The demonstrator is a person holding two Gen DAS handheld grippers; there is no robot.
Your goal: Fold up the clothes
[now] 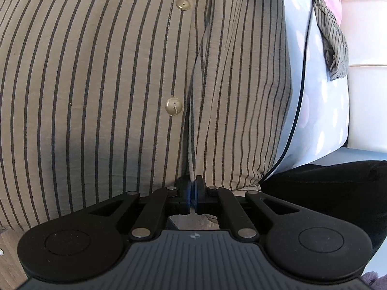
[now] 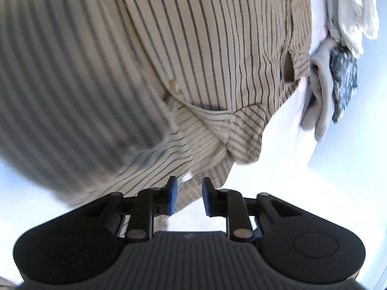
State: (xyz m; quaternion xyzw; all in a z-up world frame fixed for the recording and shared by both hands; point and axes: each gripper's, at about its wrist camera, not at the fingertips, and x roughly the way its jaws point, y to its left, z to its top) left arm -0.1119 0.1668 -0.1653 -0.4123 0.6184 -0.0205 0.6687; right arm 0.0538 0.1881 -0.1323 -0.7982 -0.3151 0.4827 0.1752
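Note:
A beige shirt with thin dark stripes and round buttons (image 1: 121,77) fills the left wrist view. My left gripper (image 1: 193,194) is shut on the shirt's bottom hem beside the button placket. In the right wrist view the same striped shirt (image 2: 145,72) lies on a pale surface with its collar end toward me. My right gripper (image 2: 189,195) is open, its blue pads (image 2: 172,195) on either side of the collar edge, with cloth between them.
A light blue cloth with white dots and dark piping (image 1: 319,111) lies right of the shirt, with a black garment (image 1: 326,188) nearer. A white cushioned edge (image 1: 367,96) stands at the right. Grey and white folded clothes (image 2: 338,60) lie at the right.

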